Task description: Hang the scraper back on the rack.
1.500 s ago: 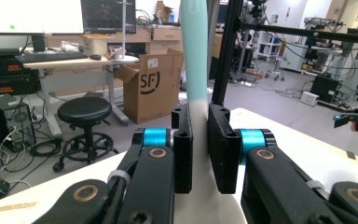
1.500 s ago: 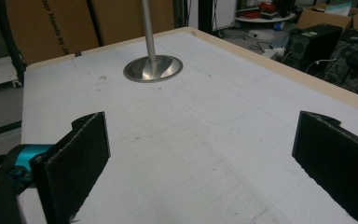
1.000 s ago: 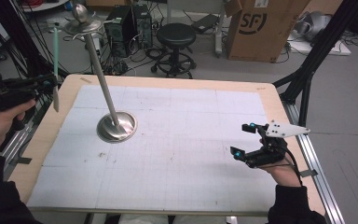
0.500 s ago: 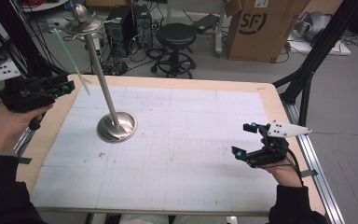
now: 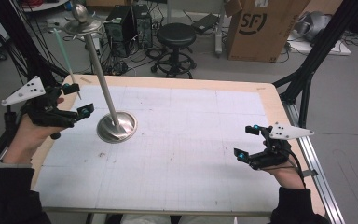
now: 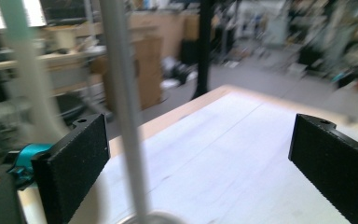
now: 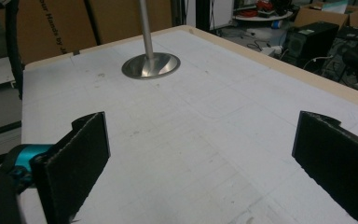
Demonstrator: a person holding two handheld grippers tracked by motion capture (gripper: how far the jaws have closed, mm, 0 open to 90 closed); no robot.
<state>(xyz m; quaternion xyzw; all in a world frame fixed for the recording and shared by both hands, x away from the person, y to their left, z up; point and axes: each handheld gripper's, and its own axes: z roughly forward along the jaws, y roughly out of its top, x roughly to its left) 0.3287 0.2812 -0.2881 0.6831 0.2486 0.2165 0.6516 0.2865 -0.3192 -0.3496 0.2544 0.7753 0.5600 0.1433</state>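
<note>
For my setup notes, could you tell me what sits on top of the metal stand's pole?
The metal stand carries a round metal disc at its pole's top, with a small metal ball above it. The disc's upper face is partly hidden behind the ball.

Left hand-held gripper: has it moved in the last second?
Yes. The left hand-held gripper has swung rightward, closer to the metal stand.
</note>
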